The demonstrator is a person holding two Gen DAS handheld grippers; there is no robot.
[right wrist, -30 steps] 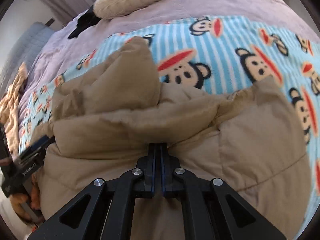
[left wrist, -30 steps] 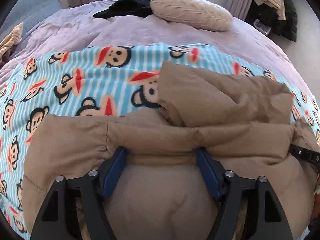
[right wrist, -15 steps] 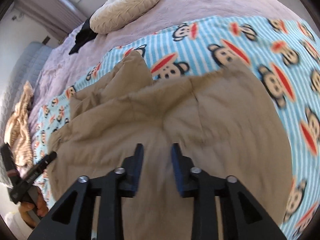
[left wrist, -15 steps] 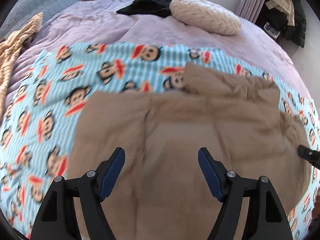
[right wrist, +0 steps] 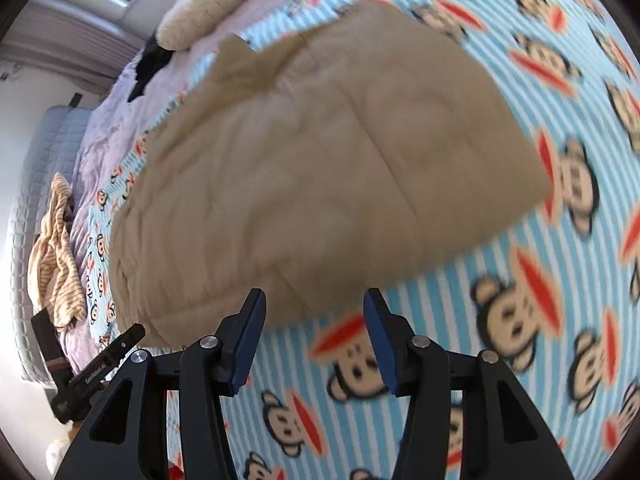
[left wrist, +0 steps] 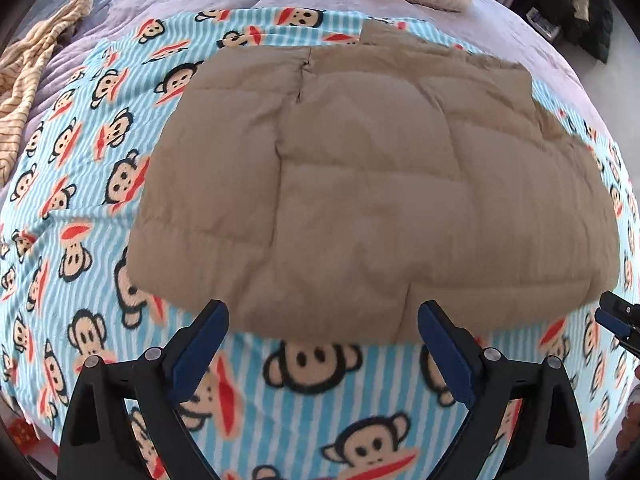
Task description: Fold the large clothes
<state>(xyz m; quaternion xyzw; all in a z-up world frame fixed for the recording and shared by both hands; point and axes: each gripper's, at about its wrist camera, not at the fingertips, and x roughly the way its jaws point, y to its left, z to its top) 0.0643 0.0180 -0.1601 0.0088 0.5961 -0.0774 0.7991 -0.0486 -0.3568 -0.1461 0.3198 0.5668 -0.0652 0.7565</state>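
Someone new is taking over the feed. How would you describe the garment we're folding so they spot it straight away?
Find the blue striped monkey-print blanket covering the bed. The tan quilted jacket lies folded flat in its middle, just beyond both open tools. It is the only plain, puffy piece there; the striped beige cloth lies crumpled off the blanket.

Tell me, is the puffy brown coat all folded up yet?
Looks nearly done: the tan coat lies folded in a flat block on the monkey blanket. The left gripper and right gripper are open, holding nothing. Maybe only tidying the piece poking out behind remains.
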